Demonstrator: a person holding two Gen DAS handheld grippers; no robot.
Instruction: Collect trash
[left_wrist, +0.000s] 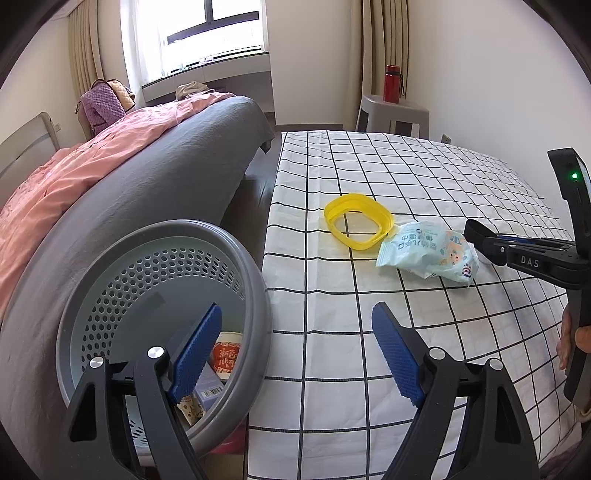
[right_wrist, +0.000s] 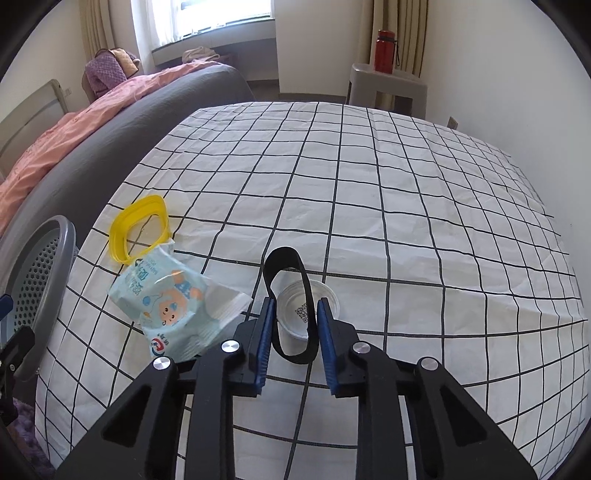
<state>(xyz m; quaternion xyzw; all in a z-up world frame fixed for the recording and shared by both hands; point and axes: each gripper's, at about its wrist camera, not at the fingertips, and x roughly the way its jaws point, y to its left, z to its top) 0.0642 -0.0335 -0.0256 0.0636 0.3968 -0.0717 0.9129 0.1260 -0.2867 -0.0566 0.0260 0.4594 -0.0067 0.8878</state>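
- You have one yellow plastic ring (left_wrist: 357, 226) on the checked tablecloth (left_wrist: 424, 177), nearest the basket of the three loose pieces.
- One pale blue wet-wipe packet (right_wrist: 177, 306) lies just beyond that ring from the basket.
- One clear plastic cup (right_wrist: 308, 308) sits farthest from the basket.
- One black strap loop (right_wrist: 291, 306) stands over the cup.
- One grey-rimmed basket (left_wrist: 236, 254) stands off the cloth's edge; at least three cartons or packets (left_wrist: 221, 363) lie inside it.
- One red bottle (left_wrist: 392, 83) stands on one grey stool (left_wrist: 393, 110), well apart from the basket.
- Two grippers: left gripper (left_wrist: 295, 350), right gripper (right_wrist: 293, 341).
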